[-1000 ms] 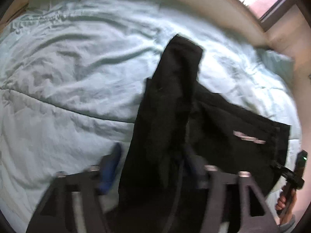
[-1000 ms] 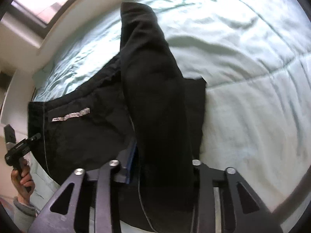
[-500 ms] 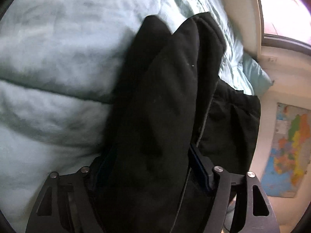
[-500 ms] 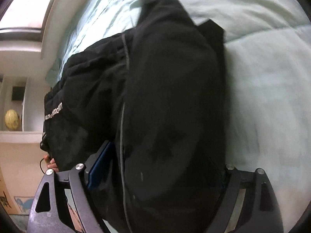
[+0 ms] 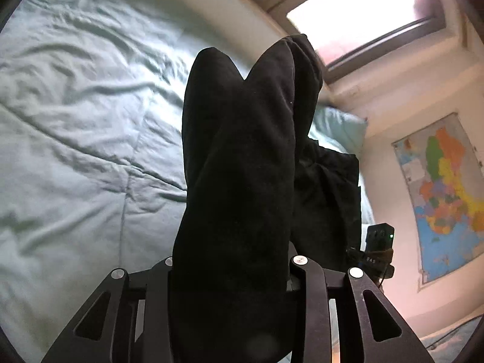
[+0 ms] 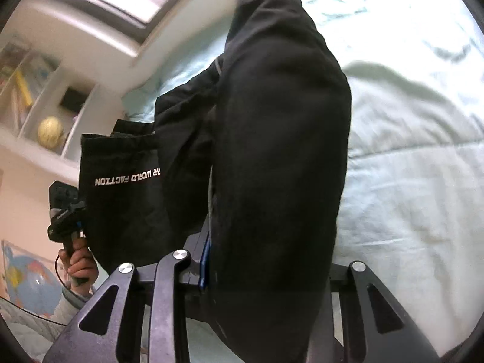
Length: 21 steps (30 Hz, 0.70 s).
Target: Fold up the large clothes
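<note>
A black garment with white lettering hangs in thick folds above the pale green bed. My left gripper has a bunched fold filling the gap between its fingers, and its jaws are closing on it. My right gripper grips another bunched fold, its jaws closing too, with the blue pad pressed against the cloth. Cloth hides the other pads. In the right wrist view a hand holds the other gripper's handle beside the hanging garment.
The quilted bed cover spreads under and beyond the garment. A pillow lies by the wall under a bright window. A coloured map hangs on the wall. A shelf holds a yellow ball.
The garment lay flat on the bed a second ago; both grippers have since risen with folds of it. Both views have tilted up towards the window and wall, and the jaws have narrowed on the cloth.
</note>
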### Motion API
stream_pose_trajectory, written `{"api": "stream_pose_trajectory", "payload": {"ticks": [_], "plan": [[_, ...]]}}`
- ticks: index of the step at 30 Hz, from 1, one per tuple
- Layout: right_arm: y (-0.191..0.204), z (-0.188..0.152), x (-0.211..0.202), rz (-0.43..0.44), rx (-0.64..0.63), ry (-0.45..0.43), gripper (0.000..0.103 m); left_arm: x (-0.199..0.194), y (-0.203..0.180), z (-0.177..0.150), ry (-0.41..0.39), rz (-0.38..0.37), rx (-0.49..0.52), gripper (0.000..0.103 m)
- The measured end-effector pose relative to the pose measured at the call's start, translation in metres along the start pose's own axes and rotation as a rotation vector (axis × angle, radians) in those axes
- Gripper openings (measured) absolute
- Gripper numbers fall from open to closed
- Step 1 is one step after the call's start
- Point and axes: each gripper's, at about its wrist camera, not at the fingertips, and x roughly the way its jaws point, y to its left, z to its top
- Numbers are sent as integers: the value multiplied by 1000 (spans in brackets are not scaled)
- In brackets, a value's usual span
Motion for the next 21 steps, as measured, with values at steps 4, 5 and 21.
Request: {"api": "stream_pose_trajectory", "payload": {"ticks": [4,5,21], "plan": [[13,-17,-29,-6,-27,20,37,-42,-12,-31,-34,2,-35,36],[16,-26,-36,-13,-30,36,37,-48,-10,-40,-28,9,-50,36],[-123,-125,41,-159,458,160,78,20,237,-131,207,-135,-792,65]]}}
